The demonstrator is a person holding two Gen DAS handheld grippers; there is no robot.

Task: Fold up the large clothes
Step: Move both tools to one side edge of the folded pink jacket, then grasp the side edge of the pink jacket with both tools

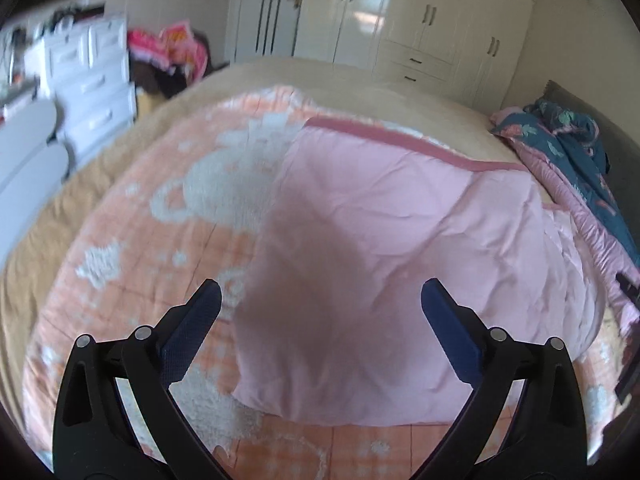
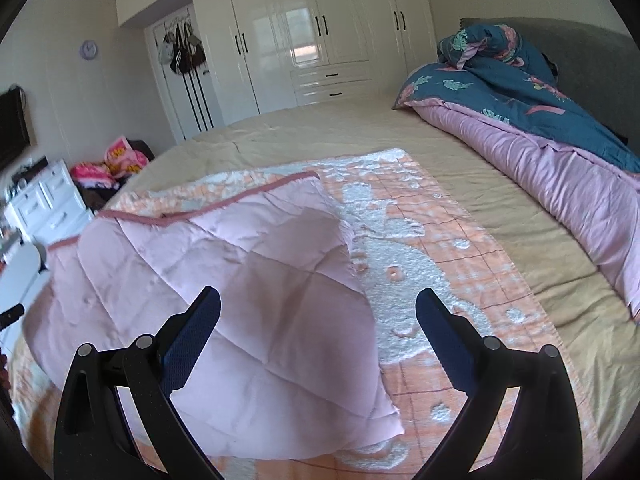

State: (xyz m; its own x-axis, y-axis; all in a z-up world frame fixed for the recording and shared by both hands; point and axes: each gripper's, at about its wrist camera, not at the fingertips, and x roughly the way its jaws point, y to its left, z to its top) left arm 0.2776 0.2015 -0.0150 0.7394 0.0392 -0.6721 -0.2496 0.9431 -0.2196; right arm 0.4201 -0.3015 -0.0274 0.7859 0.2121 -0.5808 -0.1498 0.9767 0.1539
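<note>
Blanket [image 1: 168,216] is spread out flat on the bed [image 2: 460,152], peach-orange with a white fuzzy pattern, and its pink backing [image 2: 224,280] is flipped over onto it so you get one folded pink panel with a darker pink trim [image 1: 400,140] along the far edge. From the left wrist view the pink flap covers the middle and right of the blanket, and the patterned part stays bare on the left and along the near edge. From the right wrist view it's the other way round, pink on the left and bare pattern on the right, with the flap's near corner sitting just ahead of the fingers. Left gripper [image 1: 320,320] has its jaws spread wide with nothing between them, hanging above the pink flap. Right gripper [image 2: 318,320] is the same deal, wide open, holding nothing, over the flap's right edge. Room-wise, a strip of tan sheet shows beyond the blanket's far edge and on the right side, so that's the free space. One duvet [image 2: 540,120], teal print on top and pink underneath, is bunched up along the headboard [image 2: 592,52], well apart from the blanket. Past the foot side there's one white wardrobe [image 2: 320,32] wall, one white drawer unit [image 1: 96,80], and one heap of bright pink stuff [image 1: 172,48] beside it.
</note>
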